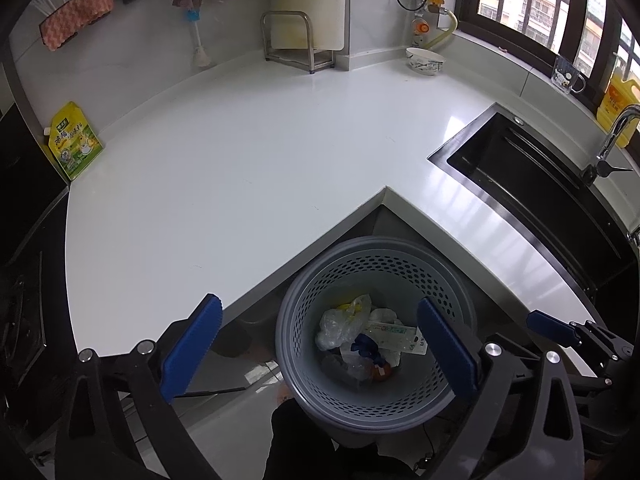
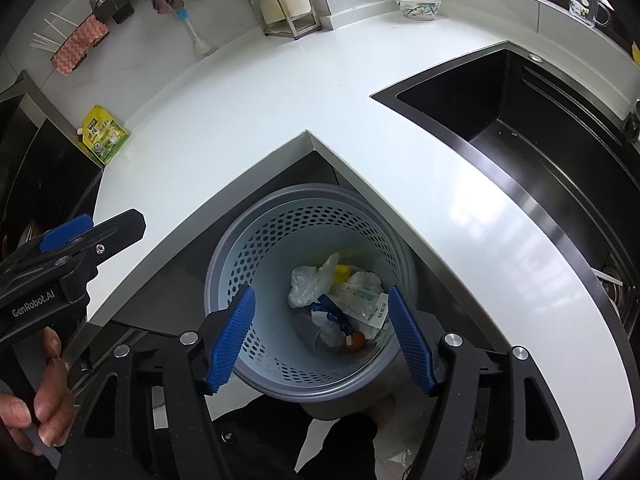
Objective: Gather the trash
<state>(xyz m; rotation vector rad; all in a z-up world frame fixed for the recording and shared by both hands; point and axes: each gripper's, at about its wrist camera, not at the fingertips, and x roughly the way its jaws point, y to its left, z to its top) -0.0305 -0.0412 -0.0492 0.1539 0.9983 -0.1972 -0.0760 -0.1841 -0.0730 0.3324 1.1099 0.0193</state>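
Note:
A grey perforated trash basket (image 1: 400, 268) stands on the floor in the inner corner of the white L-shaped counter (image 1: 240, 160); it also shows in the right wrist view (image 2: 280, 224). Inside lie crumpled clear plastic (image 1: 340, 322), a white wrapper (image 1: 396, 334), a blue scrap and a small orange piece (image 2: 356, 342). My left gripper (image 1: 320, 346) is open and empty, held above the basket's left rim. My right gripper (image 2: 324, 336) is open and empty above the basket mouth. The left gripper also shows at the left edge of the right wrist view (image 2: 80, 236).
A yellow-green pouch (image 1: 74, 142) leans at the counter's left end. A black sink (image 1: 532, 184) with a tap (image 1: 612, 136) is on the right. A bowl (image 1: 425, 61), a metal rack (image 1: 296, 40), a glass mug (image 1: 568, 74) and an oil bottle (image 1: 618, 106) stand at the back.

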